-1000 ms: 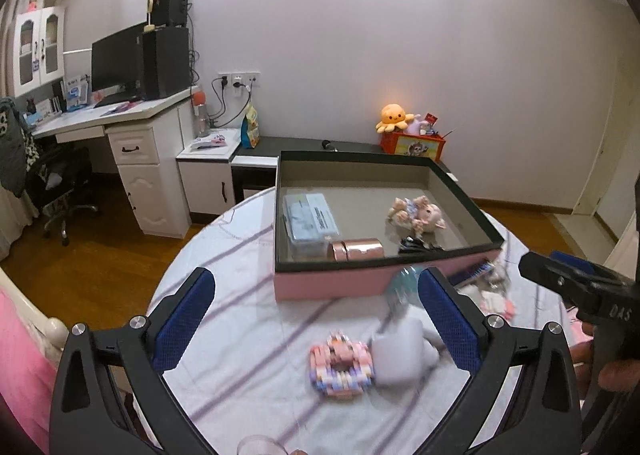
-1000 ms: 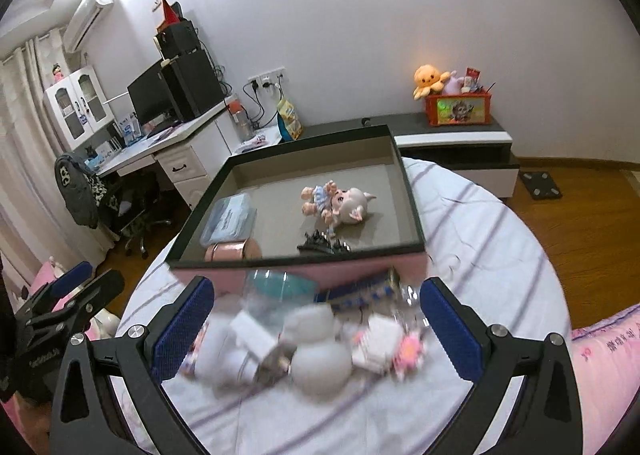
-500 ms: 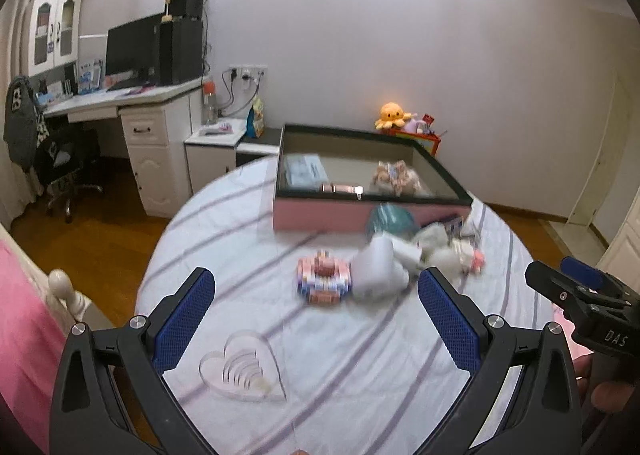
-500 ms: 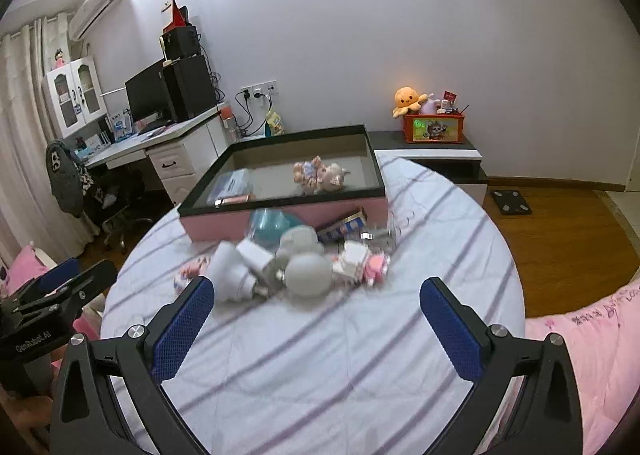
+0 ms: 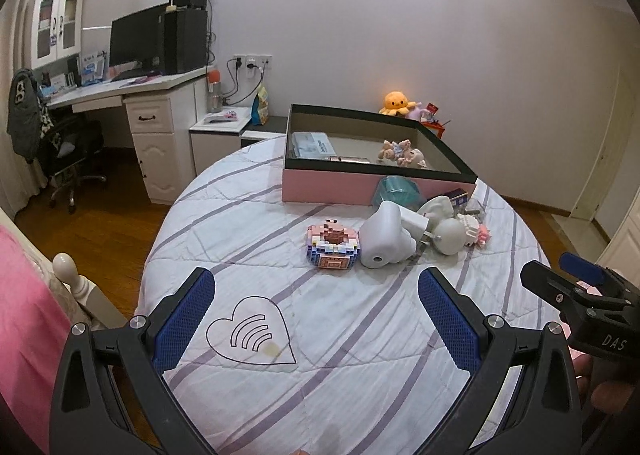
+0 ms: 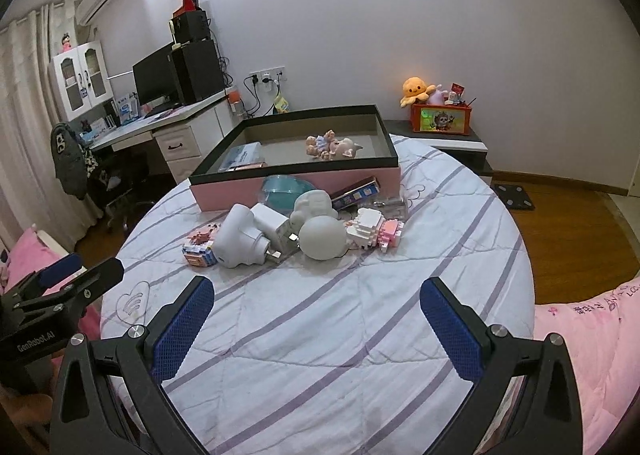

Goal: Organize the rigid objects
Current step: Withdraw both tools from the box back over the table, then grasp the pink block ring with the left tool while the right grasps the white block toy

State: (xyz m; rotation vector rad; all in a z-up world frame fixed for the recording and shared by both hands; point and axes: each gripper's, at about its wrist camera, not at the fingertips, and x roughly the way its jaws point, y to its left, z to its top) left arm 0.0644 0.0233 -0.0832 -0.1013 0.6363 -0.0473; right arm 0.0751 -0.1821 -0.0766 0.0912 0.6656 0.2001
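at the far edge of the round bed: pink box (image 6: 296,191), doll (image 6: 334,146) inside.
pile: white camera toy (image 6: 236,237), charger (image 6: 274,225), ball (image 6: 322,237), just before the box.
grippers: left gripper (image 5: 316,321) and right gripper (image 6: 316,319) both spread apart, empty.
advice: take the nearest piece first, straight in.
change: both have pulled back from the pile since a second ago.

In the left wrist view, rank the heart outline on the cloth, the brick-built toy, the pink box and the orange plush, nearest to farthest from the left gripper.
From the left gripper:
1. Heart outline, just ahead, slightly left.
2. Brick-built toy, mid-table.
3. Pink box, at the table's far side.
4. Orange plush, beyond the table by the wall.
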